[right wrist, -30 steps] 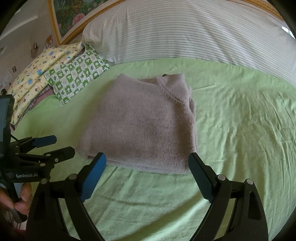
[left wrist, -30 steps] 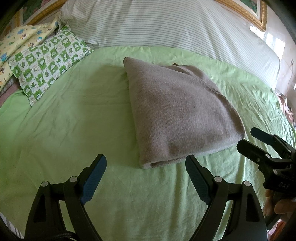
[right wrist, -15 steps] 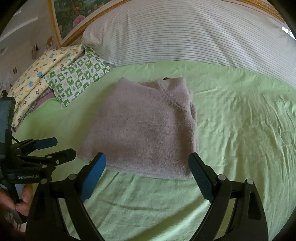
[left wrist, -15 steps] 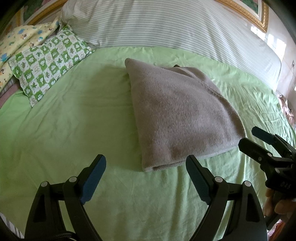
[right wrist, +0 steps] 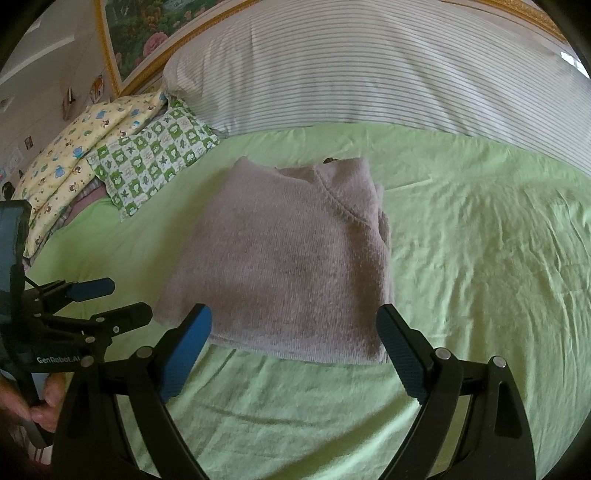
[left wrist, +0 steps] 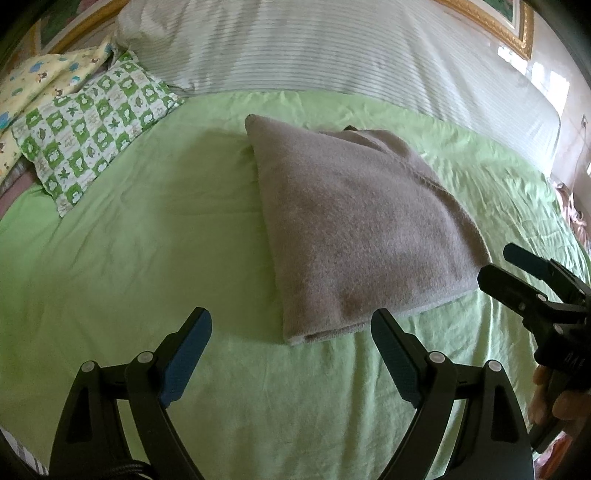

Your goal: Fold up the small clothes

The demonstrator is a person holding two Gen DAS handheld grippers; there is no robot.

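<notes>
A grey-brown knitted sweater (left wrist: 362, 229) lies folded into a rectangle on the green bedsheet (left wrist: 147, 258). It also shows in the right wrist view (right wrist: 291, 266), neckline at the far side. My left gripper (left wrist: 291, 343) is open and empty, held just short of the sweater's near left corner. My right gripper (right wrist: 295, 343) is open and empty, held just short of the near edge. Each gripper shows in the other's view: the right one (left wrist: 517, 269) at the right, the left one (right wrist: 107, 299) at the left.
A large striped pillow (left wrist: 332, 48) lies across the head of the bed. A green checked pillow (left wrist: 92, 136) and a yellow patterned one (right wrist: 74, 155) lie at the far left. A gold-framed picture (right wrist: 147, 29) hangs behind.
Both grippers have drawn back slightly from the sweater and stay open. The sweater has not moved.
</notes>
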